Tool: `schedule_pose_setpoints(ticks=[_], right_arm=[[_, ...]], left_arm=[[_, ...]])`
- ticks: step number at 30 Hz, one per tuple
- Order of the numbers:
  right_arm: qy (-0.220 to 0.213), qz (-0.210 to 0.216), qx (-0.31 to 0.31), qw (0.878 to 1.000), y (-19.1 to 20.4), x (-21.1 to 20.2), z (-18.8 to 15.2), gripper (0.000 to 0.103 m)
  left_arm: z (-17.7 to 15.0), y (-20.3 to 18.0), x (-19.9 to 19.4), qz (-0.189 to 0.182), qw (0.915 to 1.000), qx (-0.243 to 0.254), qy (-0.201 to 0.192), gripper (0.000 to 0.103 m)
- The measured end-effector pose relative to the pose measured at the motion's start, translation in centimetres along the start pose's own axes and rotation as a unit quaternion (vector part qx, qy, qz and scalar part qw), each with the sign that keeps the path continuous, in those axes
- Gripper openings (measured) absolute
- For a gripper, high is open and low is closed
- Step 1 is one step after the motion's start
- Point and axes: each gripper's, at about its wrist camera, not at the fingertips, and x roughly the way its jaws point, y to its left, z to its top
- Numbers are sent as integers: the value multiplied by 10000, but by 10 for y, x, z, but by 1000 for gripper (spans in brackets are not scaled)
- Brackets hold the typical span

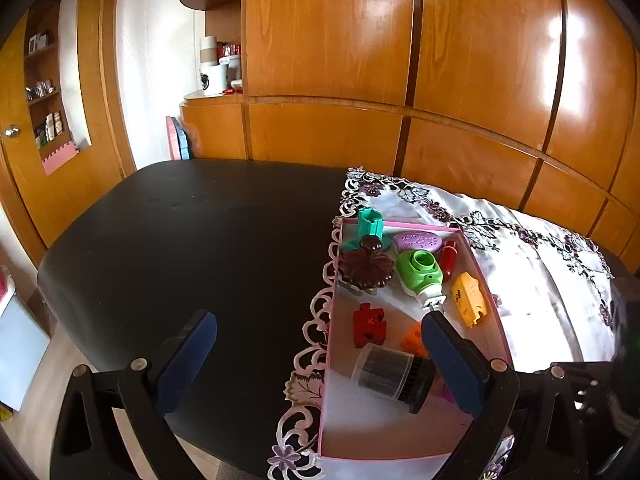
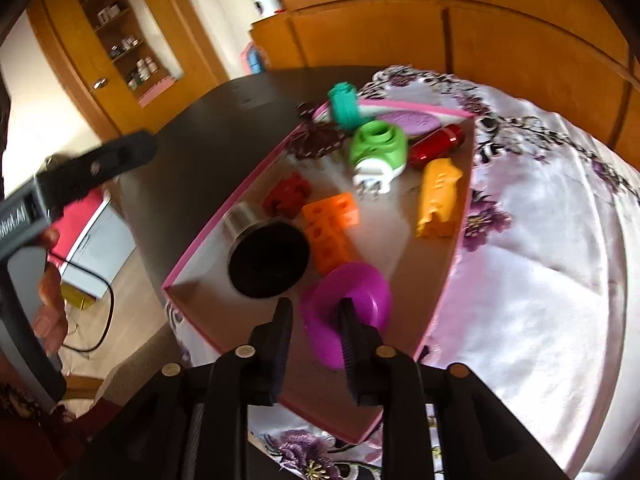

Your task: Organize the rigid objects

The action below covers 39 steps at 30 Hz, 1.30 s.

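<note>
A pink-rimmed shallow box (image 1: 404,432) (image 2: 240,184) sits on a flowered cloth and holds several small objects: a clear jar with a black lid (image 1: 394,374) (image 2: 268,256), an orange block (image 2: 330,232), a red puzzle piece (image 1: 369,324), a green plug adapter (image 1: 420,272) (image 2: 378,148), a yellow piece (image 1: 468,298) (image 2: 438,196), a red tube (image 2: 438,146) and a brown flower lid (image 1: 365,266). My right gripper (image 2: 316,320) hangs over the box's near end; its jaws stand slightly apart, with a purple disc (image 2: 348,304) at the right finger. My left gripper (image 1: 320,344) is open and empty, spanning the box's left edge.
The black table (image 1: 192,248) extends left of the white flowered cloth (image 1: 540,280) (image 2: 540,260). Wooden cabinets (image 1: 400,60) stand behind. The other gripper's black body (image 2: 80,176) shows at the left of the right wrist view.
</note>
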Motion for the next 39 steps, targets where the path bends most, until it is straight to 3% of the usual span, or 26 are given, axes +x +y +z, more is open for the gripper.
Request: schedule_pose_setpoints(ticks=[8, 16, 29, 33, 39], right_arm=[[-357, -485, 45, 9982, 1, -21, 2, 37], [-359, -969, -45, 9946, 13, -18, 1, 41], [-487, -1384, 269, 9888, 20, -21, 6, 47], [-642, -1773, 366, 9814, 21, -27, 13, 64], [-797, -1895, 663, 9764, 16, -35, 19, 64]], left_arm=[[-4, -8, 2, 193, 9995, 221, 69, 103], [-13, -23, -2, 646, 9959, 633, -97, 103], [-17, -23, 2, 773, 9958, 486, 94, 103], [-14, -21, 6, 794, 9957, 424, 235, 103], [-11, -20, 12, 794, 9953, 334, 448, 103]])
